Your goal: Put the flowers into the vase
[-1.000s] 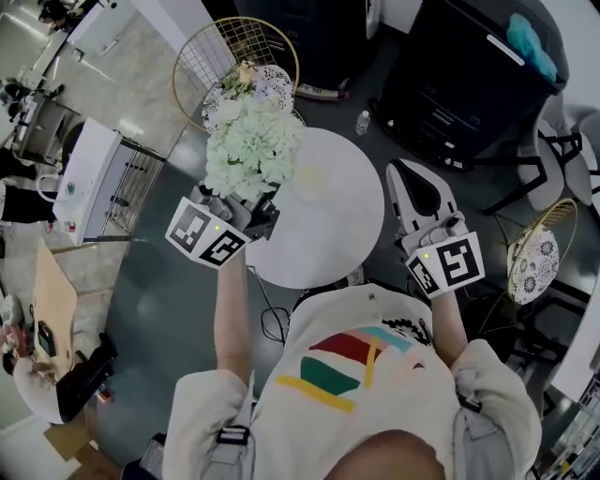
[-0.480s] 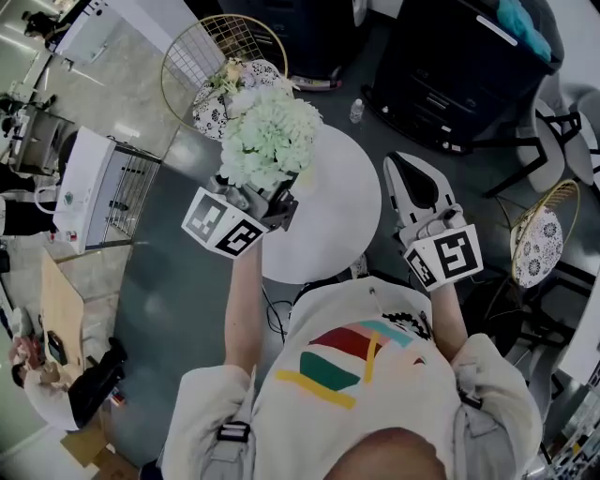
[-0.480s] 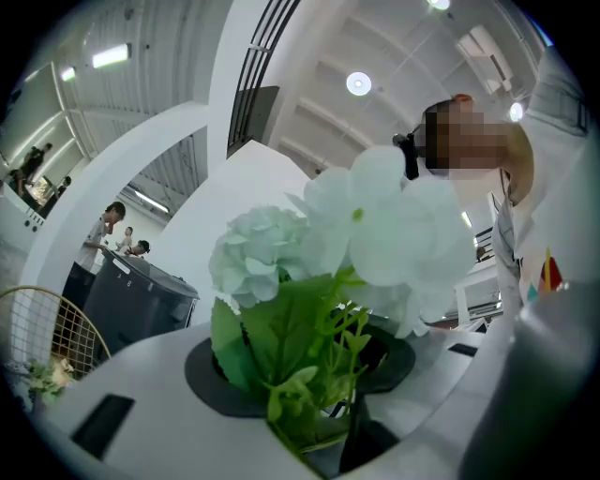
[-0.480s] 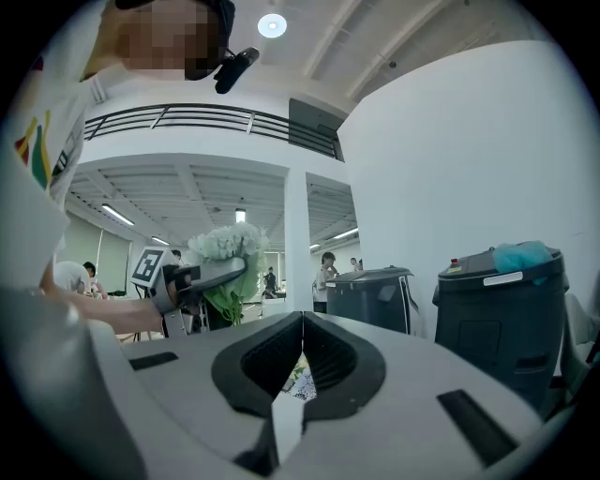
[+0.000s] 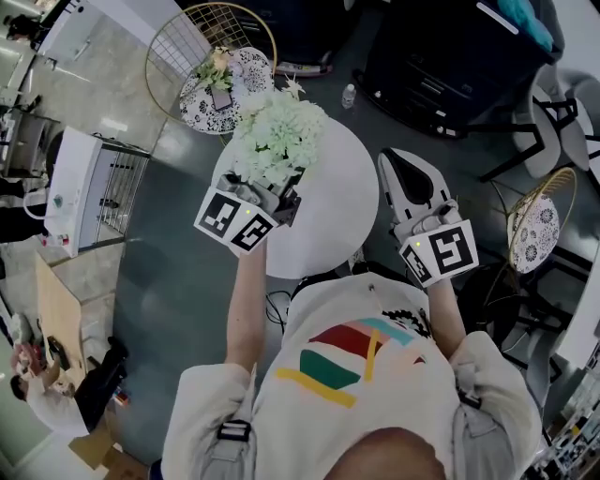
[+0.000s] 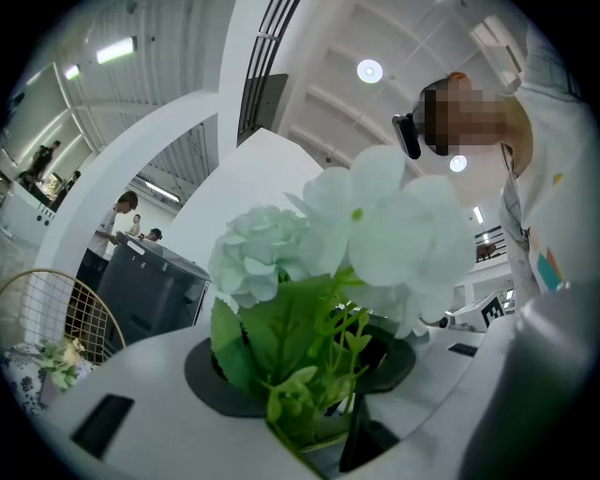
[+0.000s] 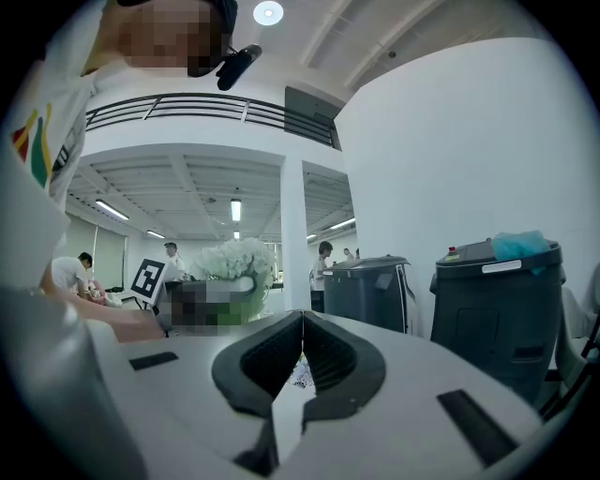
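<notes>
We squeeze the flowers [image 5: 279,141] tight in our left gripper [image 5: 278,194], our right gripper [image 7: 302,337] is closed and empty, so we should lower them slowly.

A round white desk [image 5: 328,220] stands on a dark floor. Behind it, at upper left, is a gold wire chair [image 5: 169,52] with a patterned cushion [image 5: 251,67]. A clear bottle [image 5: 349,96] stands on the floor near the desk's far edge. Two dark bins [image 5: 450,66] are at upper right, one topped by a teal item [image 5: 530,21]. A second gold wire chair [image 5: 553,202] stands at right. A white cabinet [image 5: 70,187] with a wire rack [image 5: 120,202] is at left. A cable [image 5: 274,311] lies under the desk.
</notes>
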Demonstrator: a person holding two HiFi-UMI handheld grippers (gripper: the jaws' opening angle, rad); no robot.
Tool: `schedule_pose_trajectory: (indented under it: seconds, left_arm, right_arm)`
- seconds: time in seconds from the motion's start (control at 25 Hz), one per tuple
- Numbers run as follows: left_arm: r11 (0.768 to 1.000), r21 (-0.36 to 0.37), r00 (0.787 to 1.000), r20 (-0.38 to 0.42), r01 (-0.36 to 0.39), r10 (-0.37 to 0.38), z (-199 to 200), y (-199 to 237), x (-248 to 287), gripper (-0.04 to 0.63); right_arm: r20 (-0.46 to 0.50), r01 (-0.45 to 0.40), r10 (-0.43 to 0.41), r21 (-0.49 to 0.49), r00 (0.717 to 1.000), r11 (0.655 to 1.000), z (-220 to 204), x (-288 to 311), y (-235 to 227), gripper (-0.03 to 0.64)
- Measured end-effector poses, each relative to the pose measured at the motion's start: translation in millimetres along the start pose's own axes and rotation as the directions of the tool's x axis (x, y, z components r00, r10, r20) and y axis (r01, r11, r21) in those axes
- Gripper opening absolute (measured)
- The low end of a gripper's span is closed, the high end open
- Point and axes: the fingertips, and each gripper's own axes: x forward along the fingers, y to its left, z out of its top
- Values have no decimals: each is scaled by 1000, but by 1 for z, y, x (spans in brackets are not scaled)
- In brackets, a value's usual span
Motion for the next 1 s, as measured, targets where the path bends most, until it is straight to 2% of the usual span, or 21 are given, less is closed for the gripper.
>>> schedule_pose_trajectory:
  seconds: [0.32, 0.52, 0.68, 0.72, 0.76, 0.8, 1.0]
  left_arm:
    - [999, -12, 999, -19, -31, 31, -28, 24, -5, 218]
    - [998, -60, 1000, -29, -12, 10, -46, 35, -9, 218]
    - [998, -69, 999, -43, 7, -10, -59, 36, -9, 220]
    - [997, -71, 999, -38, 13, -15, -60, 35, -9, 245]
    - [997, -72, 999, -31, 20, -23, -62, 35, -9, 311]
    - [997, -69, 999, -29, 29, -31, -63, 33, -9, 346]
    - [999, -20, 994, -97, 40, -41, -75, 24, -8, 496]
  right_arm:
    - [-59, 18, -18, -1, 998, 1000, -15, 10, 5, 12]
    - [-93, 25, -26, -13, 995, 1000, -25, 19, 11, 12]
    - [-115, 33, -34, -17, 993, 999, -30, 20, 12, 12]
    - [-119, 35, -37, -17, 992, 999, -32, 21, 12, 12]
    - [-122, 38, -40, -17, 992, 999, -33, 22, 12, 12]
    - [-125, 40, -42, -17, 991, 999, -33, 22, 12, 12]
    - [-141, 34, -37, -21, 989, 999, -37, 25, 17, 12]
